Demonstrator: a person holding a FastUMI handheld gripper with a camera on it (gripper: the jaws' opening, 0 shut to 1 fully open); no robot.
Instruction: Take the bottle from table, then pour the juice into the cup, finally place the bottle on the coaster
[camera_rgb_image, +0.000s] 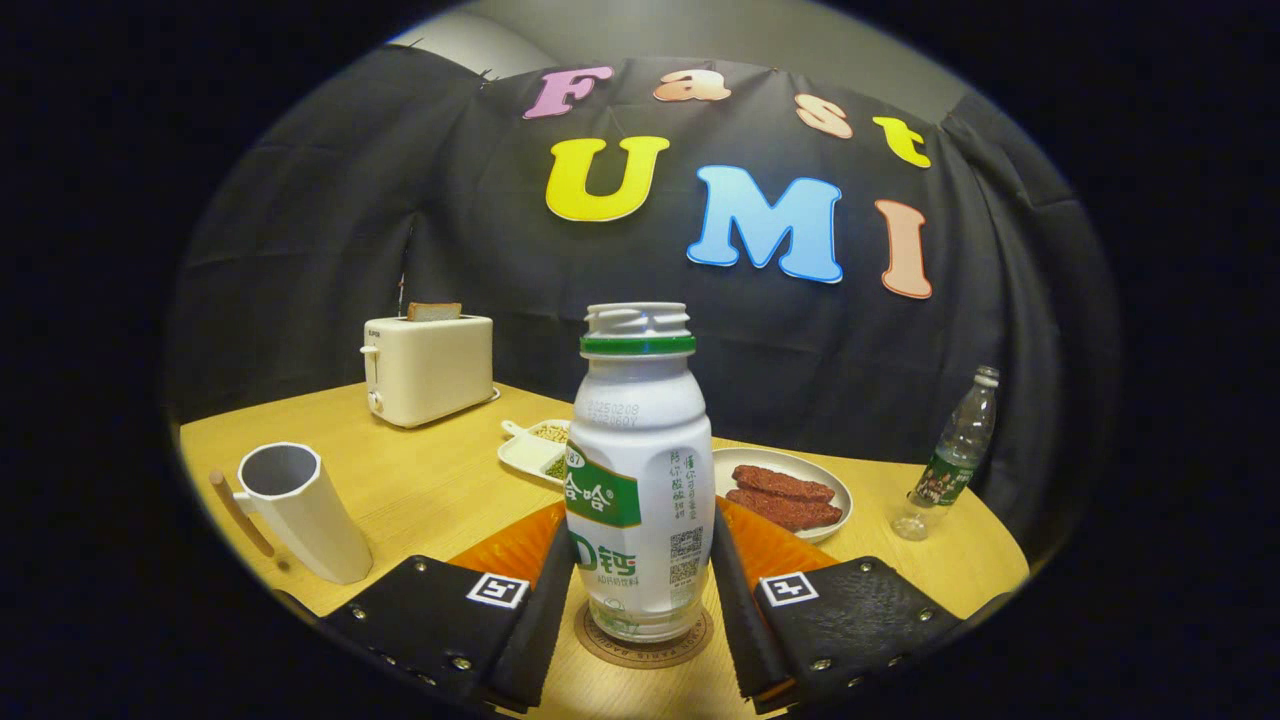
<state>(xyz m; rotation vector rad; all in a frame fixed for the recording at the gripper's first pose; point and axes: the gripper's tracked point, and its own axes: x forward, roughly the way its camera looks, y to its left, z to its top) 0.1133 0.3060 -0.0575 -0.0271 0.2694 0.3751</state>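
- The coaster (645, 640) sits mostly under the bottle (638, 470); just a ring of its rim peeks out round the base.
- The bottle hides the near side of the white divided tray (535, 450) and the near-left edge of the plate (785, 490).
- Whether the gripper (640, 600) fingers actually press the bottle's sides can't be told; they stand right alongside it.
- The print on the bottle's label is too small to make out.
- The toaster (428, 368) covers the lower part of the bread slice (434, 311) in its slot.
- The cup (300, 510) hides its own inside bottom.
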